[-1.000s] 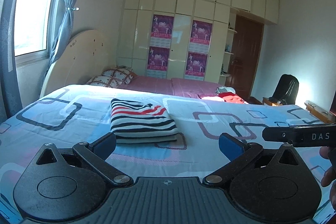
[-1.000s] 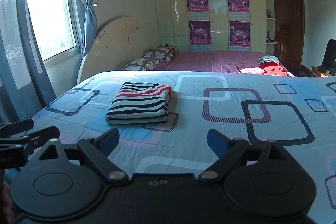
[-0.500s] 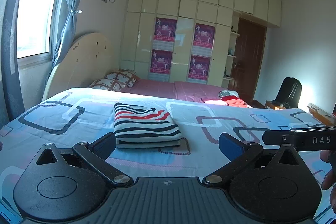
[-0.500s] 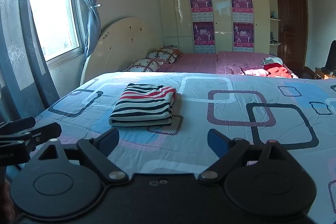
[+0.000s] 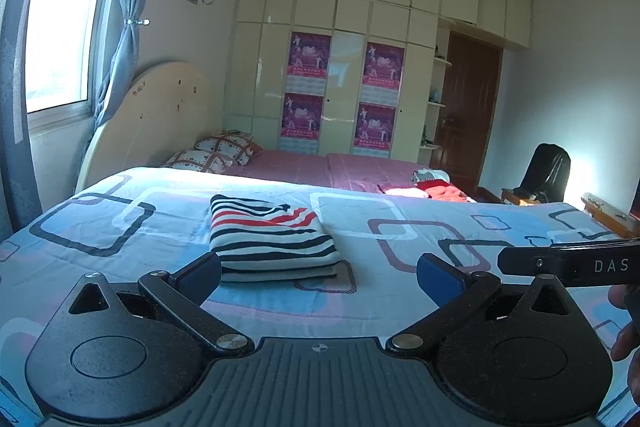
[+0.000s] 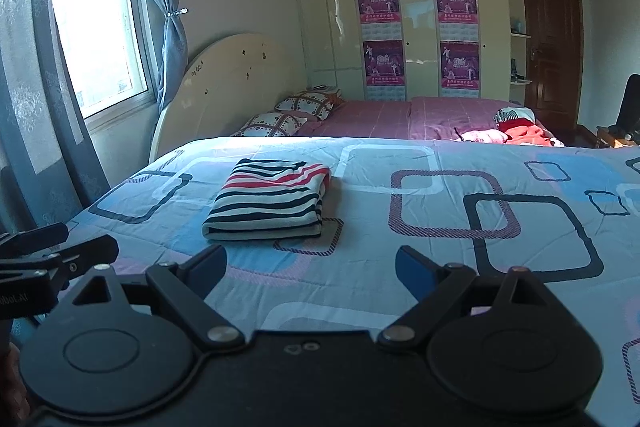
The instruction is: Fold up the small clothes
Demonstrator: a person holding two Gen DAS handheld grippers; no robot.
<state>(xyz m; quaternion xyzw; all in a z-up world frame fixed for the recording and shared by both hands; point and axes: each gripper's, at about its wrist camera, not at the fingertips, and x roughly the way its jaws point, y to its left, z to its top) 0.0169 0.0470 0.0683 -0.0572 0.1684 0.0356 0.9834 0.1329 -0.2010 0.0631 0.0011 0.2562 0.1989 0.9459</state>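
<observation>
A folded striped garment [image 5: 272, 239], white with black and red stripes, lies flat on the blue patterned bedspread [image 5: 400, 227]; it also shows in the right wrist view [image 6: 268, 203]. My left gripper [image 5: 320, 277] is open and empty, held above the bed a little short of the garment. My right gripper [image 6: 312, 269] is open and empty, also short of the garment and to its right. The right gripper's body [image 5: 568, 263] shows at the right edge of the left wrist view.
A small heap of red and white clothes [image 5: 432, 187] lies at the far right of the bed. Two pillows [image 5: 216, 153] and a headboard are at the far left. A window with curtains is left, wardrobes and a door behind, a black chair [image 5: 546, 171] right.
Both grippers have risen and drawn back a little, so the room sits lower in both views. The garment has not moved. Both grippers stay open.
</observation>
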